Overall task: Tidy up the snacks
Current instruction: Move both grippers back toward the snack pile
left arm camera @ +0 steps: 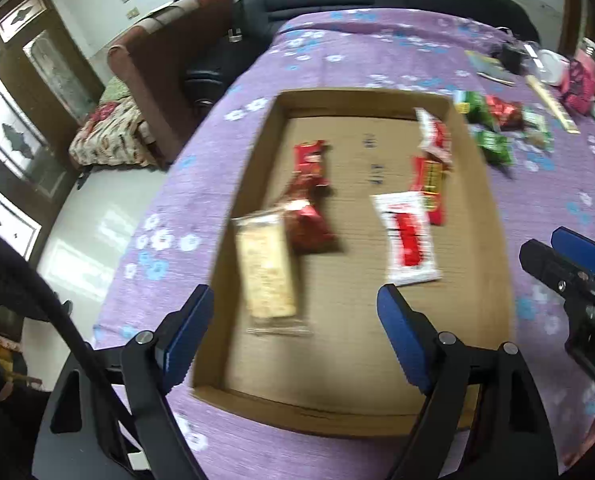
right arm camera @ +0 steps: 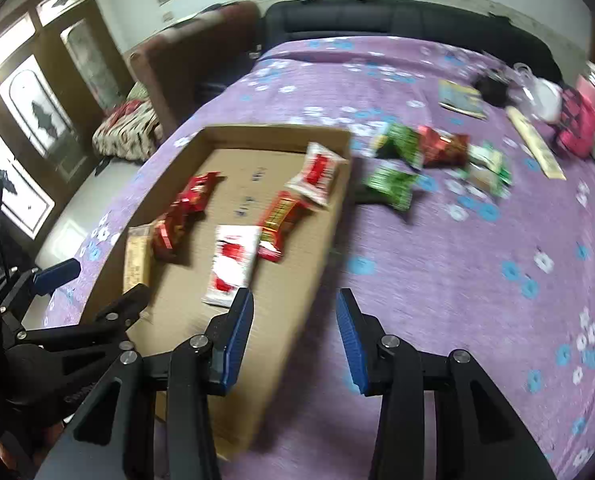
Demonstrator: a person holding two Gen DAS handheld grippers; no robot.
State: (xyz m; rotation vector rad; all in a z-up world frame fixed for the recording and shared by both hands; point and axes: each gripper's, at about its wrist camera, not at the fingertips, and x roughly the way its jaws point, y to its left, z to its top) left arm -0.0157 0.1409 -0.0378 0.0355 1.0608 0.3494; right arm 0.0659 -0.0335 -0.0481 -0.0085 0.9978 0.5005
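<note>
Left claw (left arm camera: 295, 336) spread and empty above cardboard tray (left arm camera: 493, 216) holding snack packets, beige packet (left arm camera: 267, 276) nearest; right claw (right arm camera: 295, 336) spread, empty, over tray edge; green packets (right arm camera: 393, 168) on purple surface (right arm camera: 477, 280)

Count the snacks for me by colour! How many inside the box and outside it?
Inside the shallow brown cardboard box:
Red packets: 3
White-and-red packets: 2
Tan clear-wrapped bar: 1
Outside, on the purple cloth:
Green packets: 2
Red packet: 1
Pale green-white packets, blurred: about 2
Total: about 11
</note>
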